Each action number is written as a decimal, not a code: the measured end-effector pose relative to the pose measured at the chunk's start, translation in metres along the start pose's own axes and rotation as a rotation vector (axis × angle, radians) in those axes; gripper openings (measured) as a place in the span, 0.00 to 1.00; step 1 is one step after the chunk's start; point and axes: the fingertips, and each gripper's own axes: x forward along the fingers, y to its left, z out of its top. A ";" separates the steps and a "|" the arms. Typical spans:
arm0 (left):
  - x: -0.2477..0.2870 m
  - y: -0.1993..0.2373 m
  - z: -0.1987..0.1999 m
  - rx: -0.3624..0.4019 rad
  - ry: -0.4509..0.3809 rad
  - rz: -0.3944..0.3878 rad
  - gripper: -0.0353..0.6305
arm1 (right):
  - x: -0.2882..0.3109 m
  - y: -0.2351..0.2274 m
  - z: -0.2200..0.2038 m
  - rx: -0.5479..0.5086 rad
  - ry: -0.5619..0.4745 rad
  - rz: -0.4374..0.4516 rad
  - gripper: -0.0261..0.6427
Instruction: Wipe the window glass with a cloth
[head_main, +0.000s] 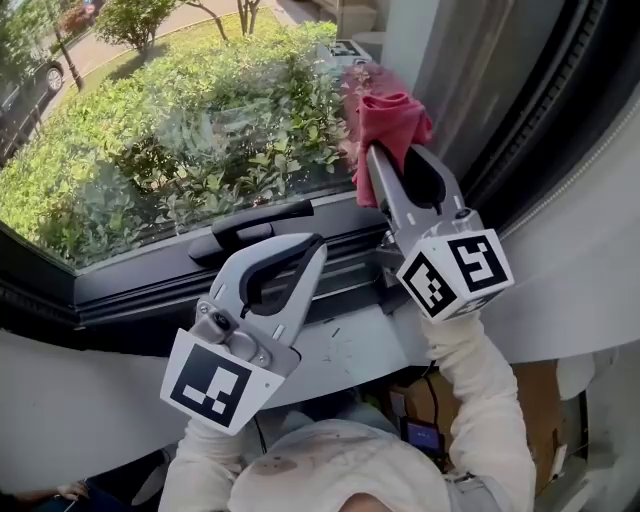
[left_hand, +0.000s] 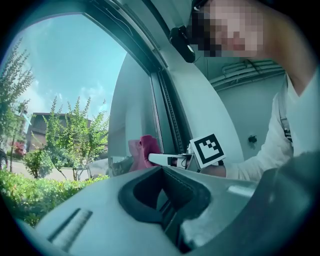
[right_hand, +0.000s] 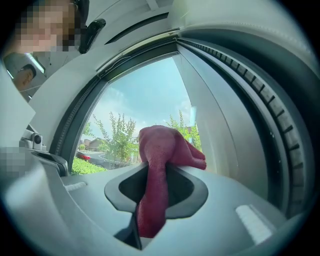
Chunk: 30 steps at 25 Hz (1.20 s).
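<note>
Cloth (head_main: 392, 118), dark red and bunched, is clamped between the jaws of the right claw (head_main: 392, 158). The right gripper view shows a strip of it running down through the dark opening of that claw (right_hand: 155, 192), with the rest of the cloth (right_hand: 162, 147) piled in a wad past the tips. The wad lies at the window glass (head_main: 180, 130), directly ahead of the right claw. A pale pink reflection sits just beside it in the pane, so it looks to be touching the glass (the contact itself is not sharp in any view). The left claw (head_main: 303, 250) is lower and to the left of the right one, well apart from the cloth. Its jaws are closed together with nothing between them, which the left gripper view (left_hand: 167, 202) also shows. Just beyond the left claw's tips lies the dark window handle (head_main: 250, 228), on the black window frame (head_main: 140, 295); handle and claw look close, though whether they touch cannot be told. From the left claw's own view the cloth (left_hand: 146, 149) appears ahead and slightly left, held out by the right claw, whose marker cube (left_hand: 207, 150) shows just right of it. Green shrubs (head_main: 230, 110) fill the glass beyond both claws. A white sleeve (head_main: 485, 400) runs back from the right claw.
</note>
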 end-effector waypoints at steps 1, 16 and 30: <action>-0.002 0.001 -0.001 -0.001 0.000 0.001 0.05 | 0.002 0.006 0.000 -0.001 -0.001 0.004 0.20; -0.060 0.039 -0.001 -0.019 -0.029 0.053 0.05 | 0.038 0.115 0.009 -0.081 -0.011 0.131 0.20; -0.088 0.054 -0.001 -0.039 -0.057 0.075 0.05 | 0.051 0.156 0.015 -0.136 -0.004 0.191 0.20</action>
